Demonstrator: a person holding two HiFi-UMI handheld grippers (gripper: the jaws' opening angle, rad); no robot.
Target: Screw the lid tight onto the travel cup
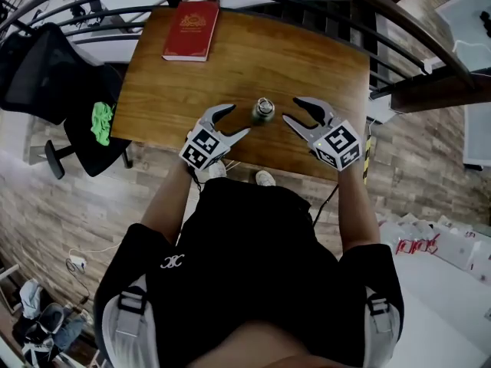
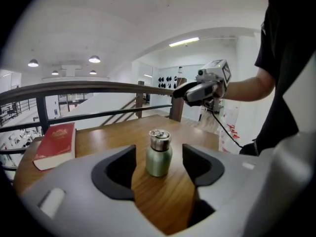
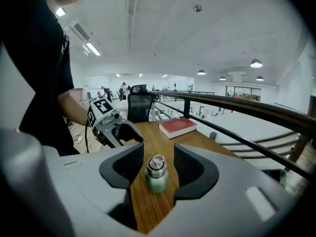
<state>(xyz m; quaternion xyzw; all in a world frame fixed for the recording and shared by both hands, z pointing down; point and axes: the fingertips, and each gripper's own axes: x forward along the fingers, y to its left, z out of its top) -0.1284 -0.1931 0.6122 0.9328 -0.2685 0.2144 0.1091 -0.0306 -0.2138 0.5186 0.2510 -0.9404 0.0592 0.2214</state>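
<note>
Red book [image 1: 191,29] far left on desk [image 1: 314,60]. Left gripper [image 1: 236,121] jaws wide apart, gripping nothing. Travel cup [image 1: 262,112] upright by near edge, lid [image 2: 159,139] on, untouched between both grippers. Right gripper [image 1: 291,108] jaws parted, empty.

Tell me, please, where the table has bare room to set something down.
The table is bare between the red book and the travel cup, and across its far right. The near edge is crowded, where the left claw and right claw flank the cup.
</note>
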